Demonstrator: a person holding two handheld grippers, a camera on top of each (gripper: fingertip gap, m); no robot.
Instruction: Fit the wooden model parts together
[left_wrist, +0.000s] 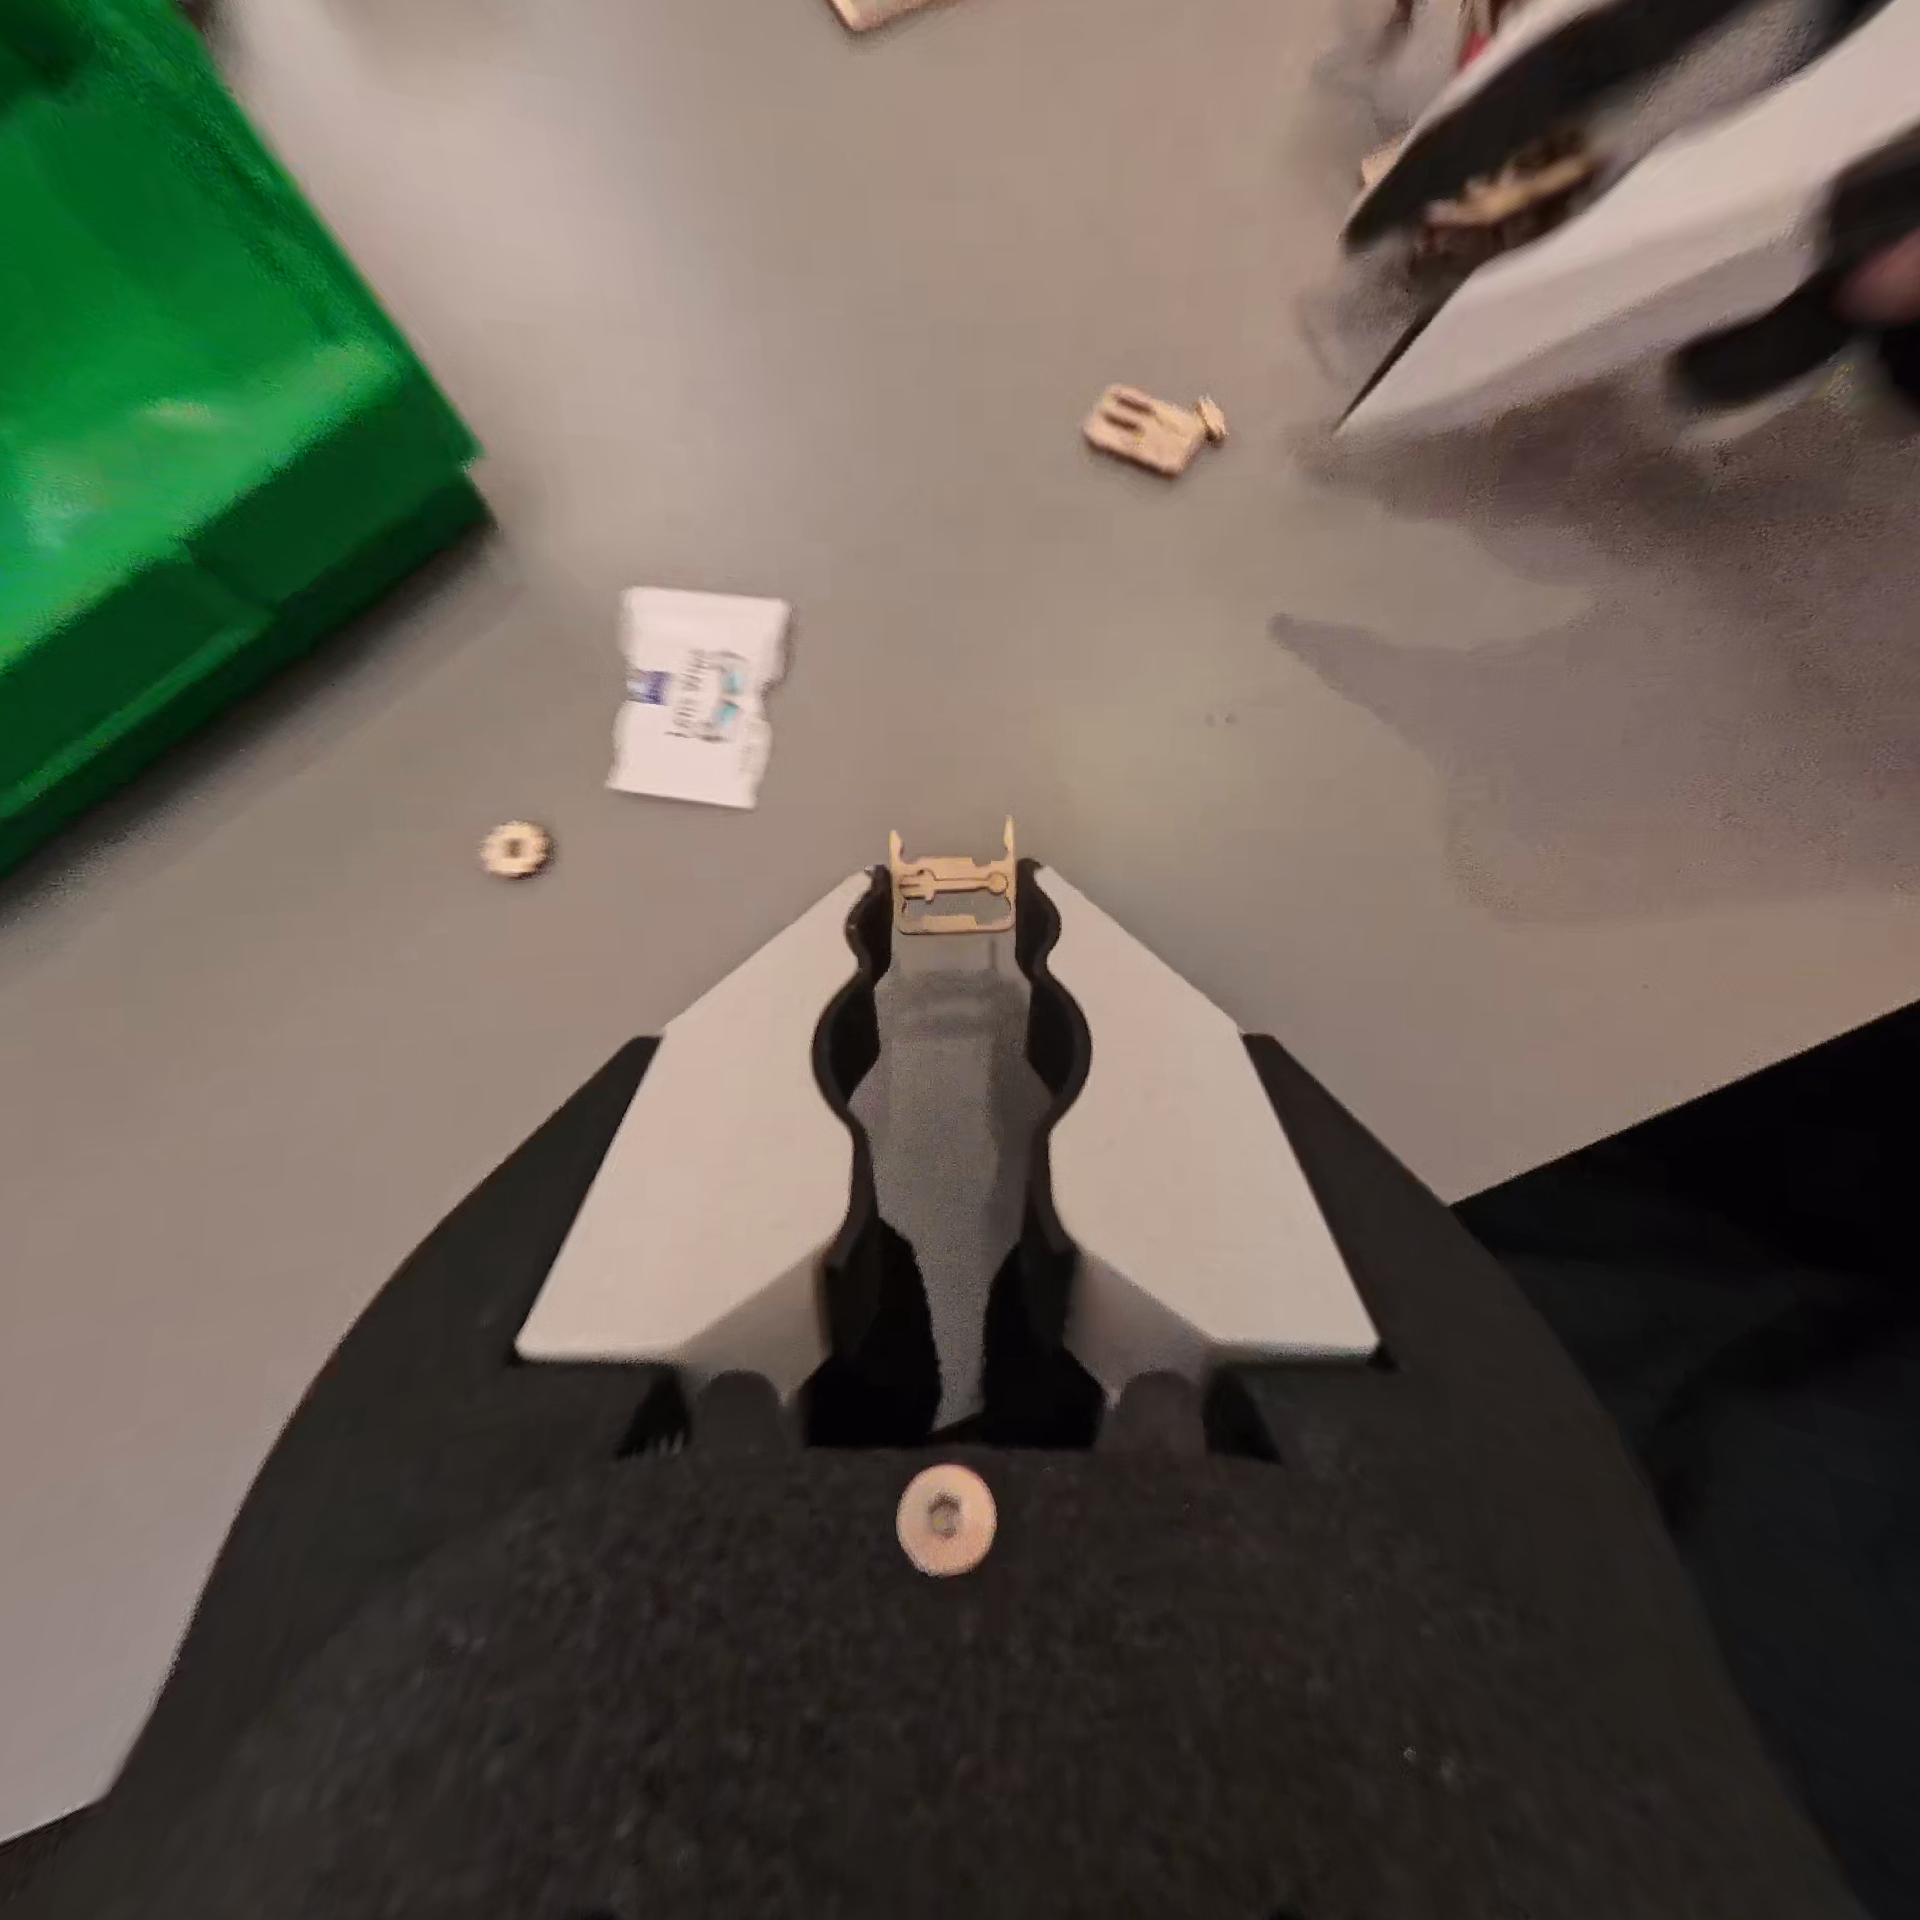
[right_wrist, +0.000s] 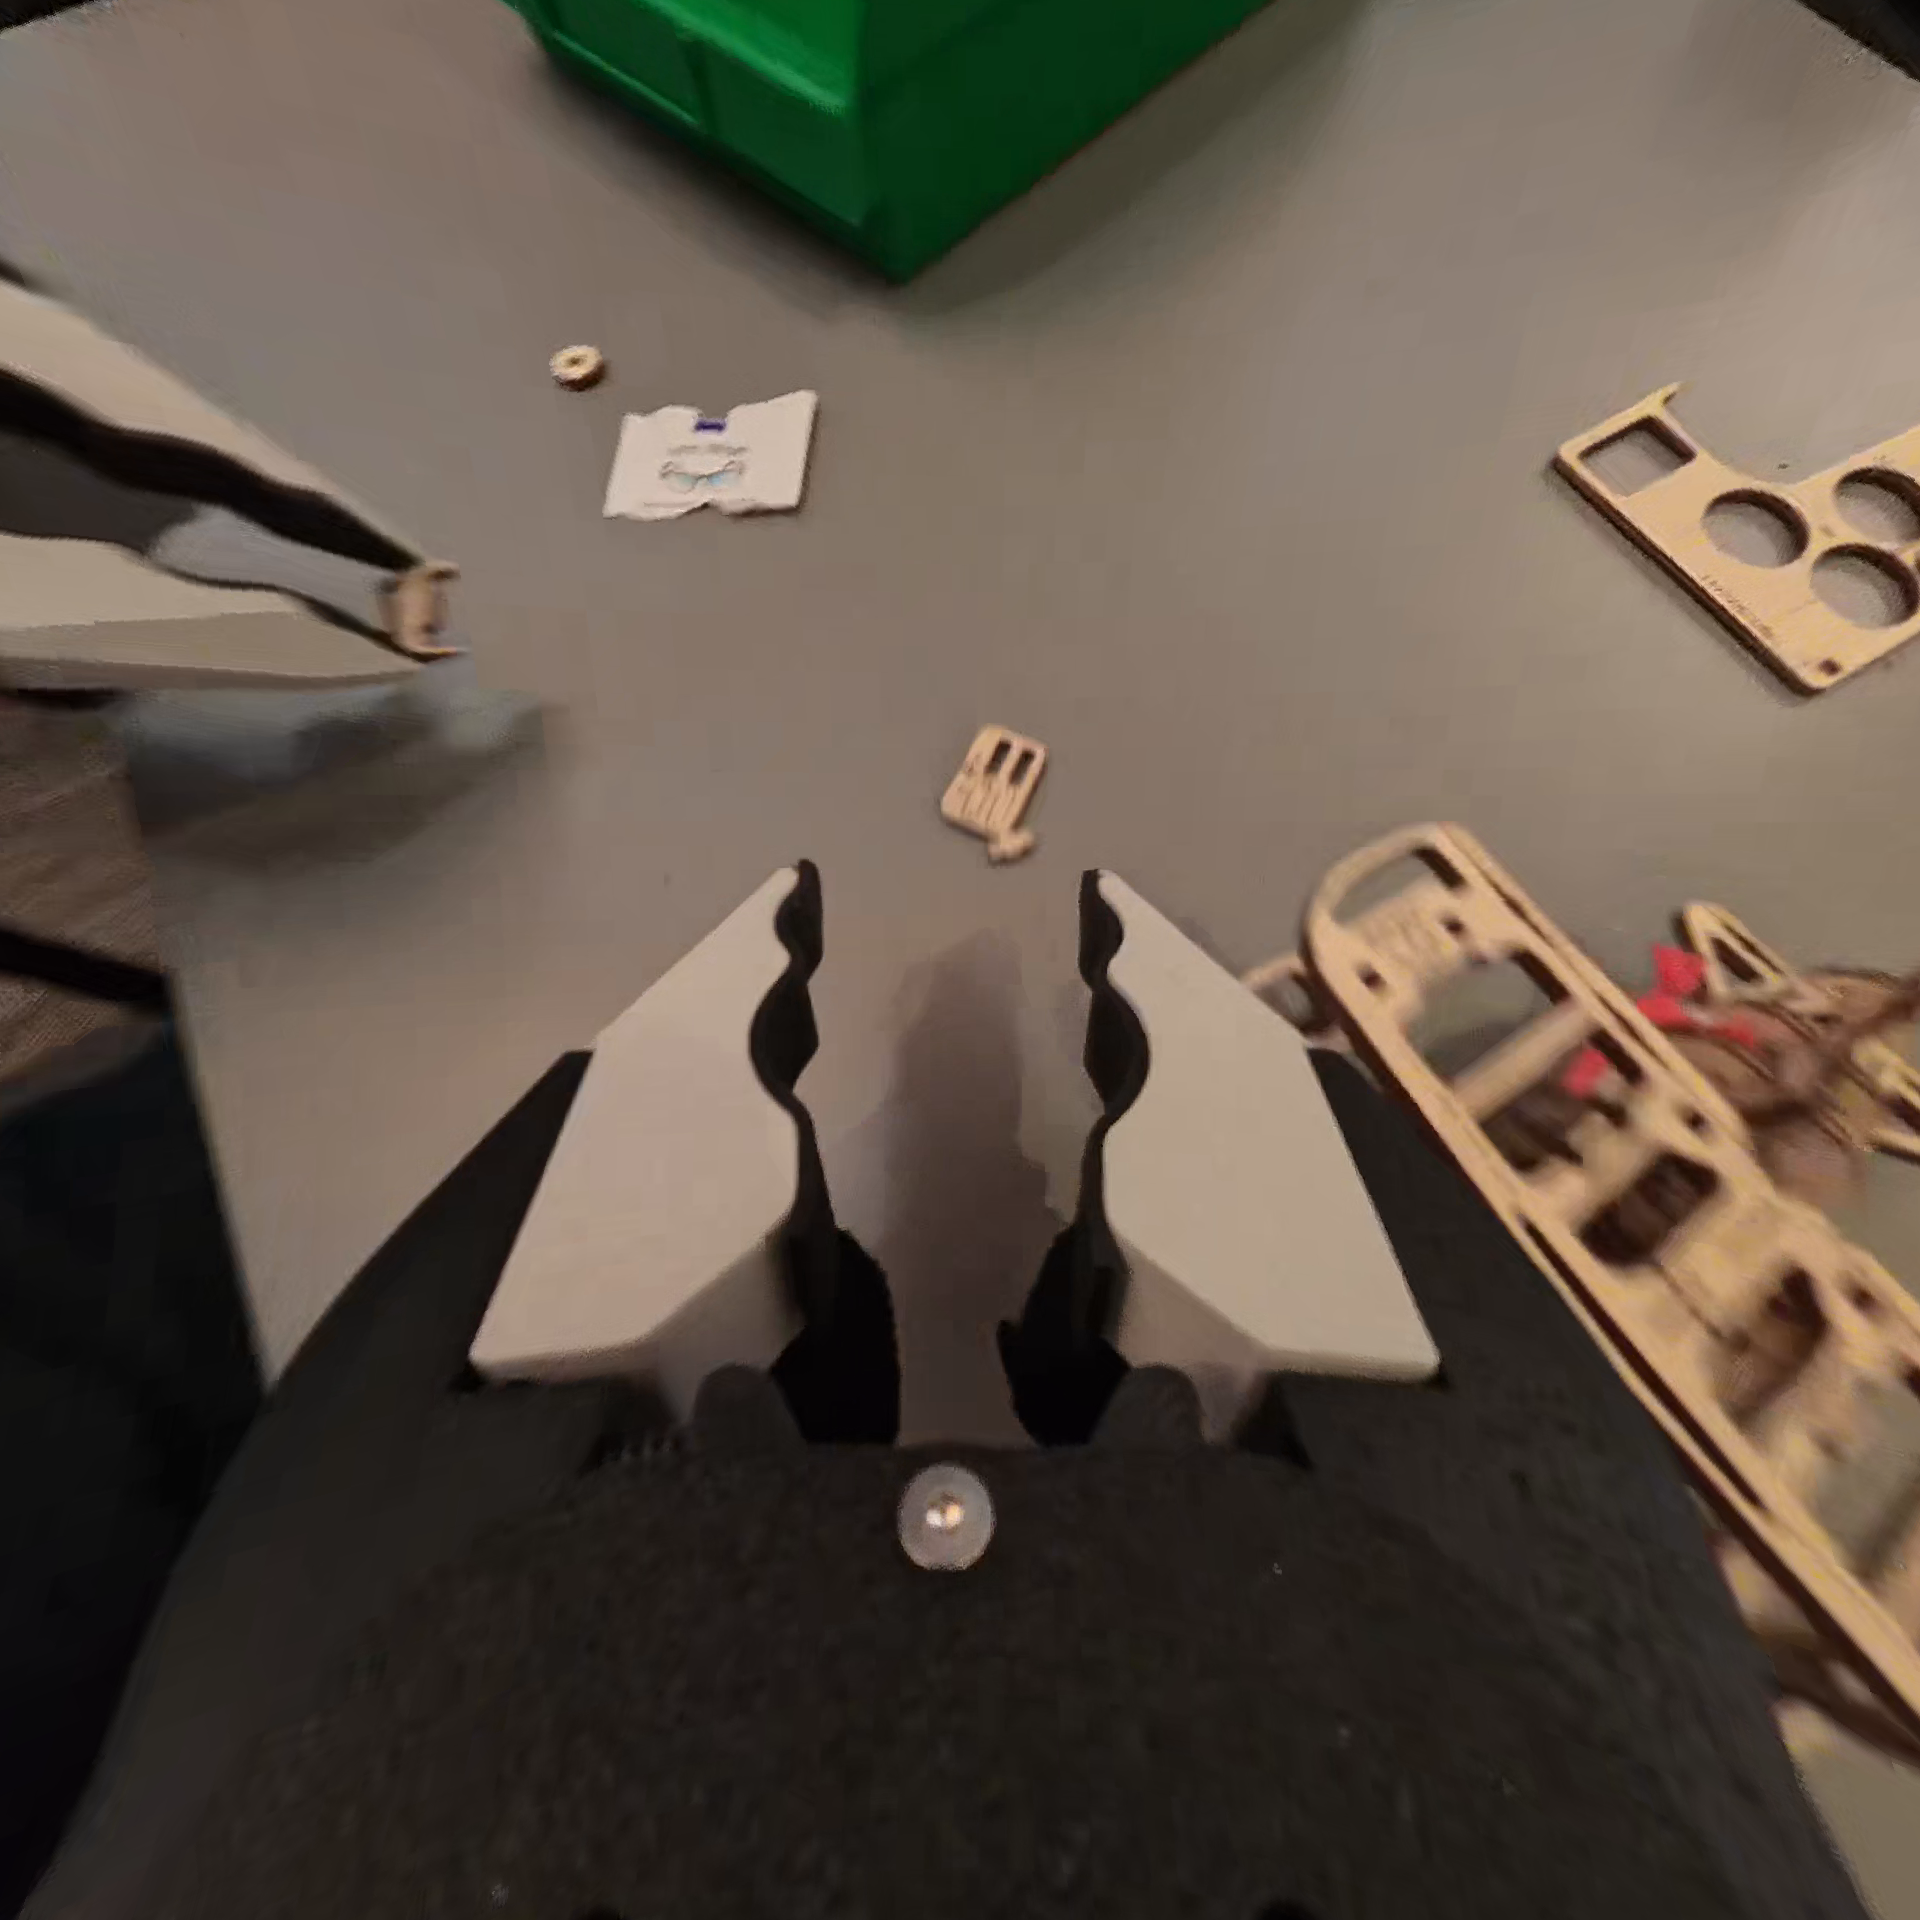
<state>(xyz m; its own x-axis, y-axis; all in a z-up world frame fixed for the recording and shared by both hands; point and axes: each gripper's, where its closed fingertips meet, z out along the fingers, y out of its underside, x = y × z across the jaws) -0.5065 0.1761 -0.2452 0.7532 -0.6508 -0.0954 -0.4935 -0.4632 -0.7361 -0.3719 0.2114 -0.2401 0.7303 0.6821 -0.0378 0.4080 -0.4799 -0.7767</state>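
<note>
Grey tabletop (right_wrist: 1299, 582), wooden parts scattered beside green bin (right_wrist: 894, 114).

Left gripper (left_wrist: 953, 883): fingers narrow, pinching small wooden clip (left_wrist: 954, 883) at tips, above table. Right gripper (right_wrist: 949, 883): fingers wide apart, empty, just short of slotted wooden piece (right_wrist: 992, 790). Wooden frame assembly (right_wrist: 1558, 1195) to its right; punched-out sheet (right_wrist: 1662, 468) beyond. White packet (right_wrist: 712, 462) and small wooden ring (right_wrist: 578, 366) near bin.

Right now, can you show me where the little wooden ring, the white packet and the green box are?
little wooden ring (right_wrist: 579, 367), right wrist view, on its rim.
white packet (left_wrist: 698, 694), left wrist view, on its printed middle.
green box (right_wrist: 894, 114), right wrist view, on its side wall.
</note>
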